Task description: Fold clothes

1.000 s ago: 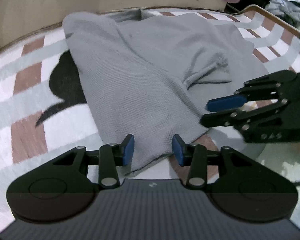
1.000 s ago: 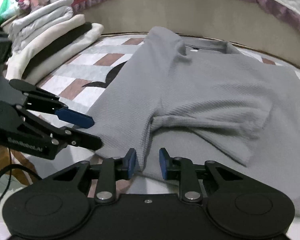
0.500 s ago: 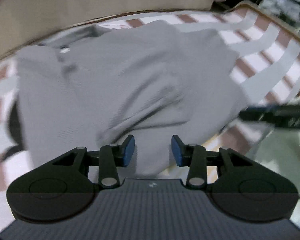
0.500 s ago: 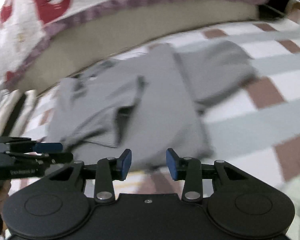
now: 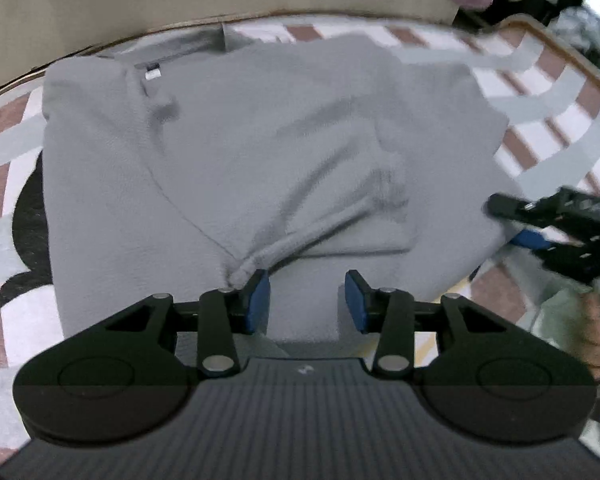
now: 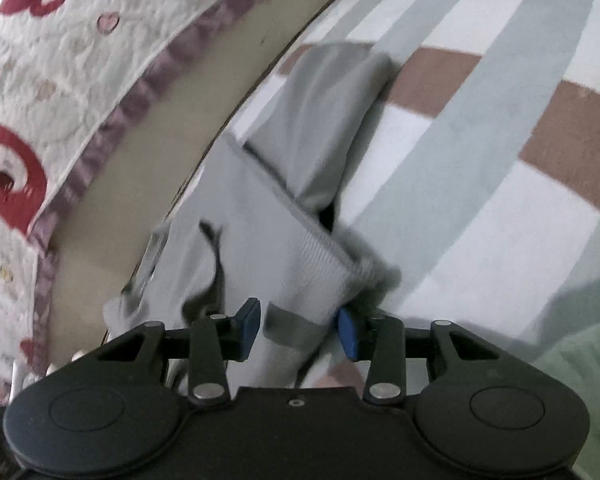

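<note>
Two hand-held grippers, left [image 5: 306, 300] and right [image 6: 298, 328], both with jaws apart, poised at the near hem of a partly folded grey shirt [image 5: 260, 152]; closing on that hem seems next.

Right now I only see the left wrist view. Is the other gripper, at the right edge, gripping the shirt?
Observer: Not gripping. The right gripper is open, with an edge of the shirt lying between its fingers.
Operator: What lies beyond it?
Observer: A sleeve sticking out from the shirt, flat on the striped cover.
</note>
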A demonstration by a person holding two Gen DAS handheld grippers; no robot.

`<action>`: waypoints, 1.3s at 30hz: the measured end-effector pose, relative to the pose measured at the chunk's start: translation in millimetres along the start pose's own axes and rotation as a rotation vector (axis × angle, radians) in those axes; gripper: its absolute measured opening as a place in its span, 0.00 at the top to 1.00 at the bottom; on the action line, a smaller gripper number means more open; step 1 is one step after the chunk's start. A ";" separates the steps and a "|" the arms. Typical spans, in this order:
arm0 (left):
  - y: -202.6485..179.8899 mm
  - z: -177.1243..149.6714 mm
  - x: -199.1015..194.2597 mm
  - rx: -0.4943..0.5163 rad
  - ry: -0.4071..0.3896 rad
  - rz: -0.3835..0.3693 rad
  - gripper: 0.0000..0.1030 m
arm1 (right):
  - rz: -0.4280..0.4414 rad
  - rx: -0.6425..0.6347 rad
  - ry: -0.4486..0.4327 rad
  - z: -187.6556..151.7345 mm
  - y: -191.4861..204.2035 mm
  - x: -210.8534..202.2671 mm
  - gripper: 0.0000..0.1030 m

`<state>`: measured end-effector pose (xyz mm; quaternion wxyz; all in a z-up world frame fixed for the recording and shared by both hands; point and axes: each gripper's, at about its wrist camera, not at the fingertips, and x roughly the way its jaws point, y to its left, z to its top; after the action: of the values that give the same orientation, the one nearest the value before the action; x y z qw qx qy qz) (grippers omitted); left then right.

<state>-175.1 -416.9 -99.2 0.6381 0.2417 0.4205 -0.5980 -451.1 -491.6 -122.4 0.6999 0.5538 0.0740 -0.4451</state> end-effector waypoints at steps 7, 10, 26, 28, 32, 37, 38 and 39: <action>38.8 -19.8 -37.9 -0.149 -0.092 0.025 0.60 | -0.061 -0.082 -0.067 1.1 13.9 8.6 0.57; 53.3 -32.5 -33.7 -0.158 -0.062 0.052 0.60 | -0.106 -0.255 -0.065 -1.3 23.9 11.4 0.91; 101.9 -54.3 -21.0 -0.345 -0.083 -0.117 0.60 | 0.163 -1.538 0.275 -127.8 175.4 46.1 0.93; 103.3 -54.3 -19.8 -0.349 -0.085 -0.123 0.60 | 0.139 -1.487 0.304 -127.8 161.1 56.0 0.92; 104.2 -53.2 -18.2 -0.347 -0.088 -0.127 0.59 | 0.142 -1.383 0.309 -118.5 152.7 59.8 0.92; 100.2 -52.3 -21.0 -0.319 -0.088 -0.142 0.59 | 0.146 -1.203 0.320 -108.5 151.7 59.3 0.92; 99.2 -52.0 -22.1 -0.317 -0.088 -0.158 0.59 | 0.150 -1.144 0.324 -105.5 150.6 59.0 0.91; 98.2 -51.6 -23.1 -0.315 -0.087 -0.173 0.59 | 0.150 -1.102 0.328 -103.8 149.2 60.3 0.91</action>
<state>-91.3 -345.6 -126.5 0.6317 0.0755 0.5001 -0.5875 -269.8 -438.3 -91.6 0.8938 0.1730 0.3630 -0.1985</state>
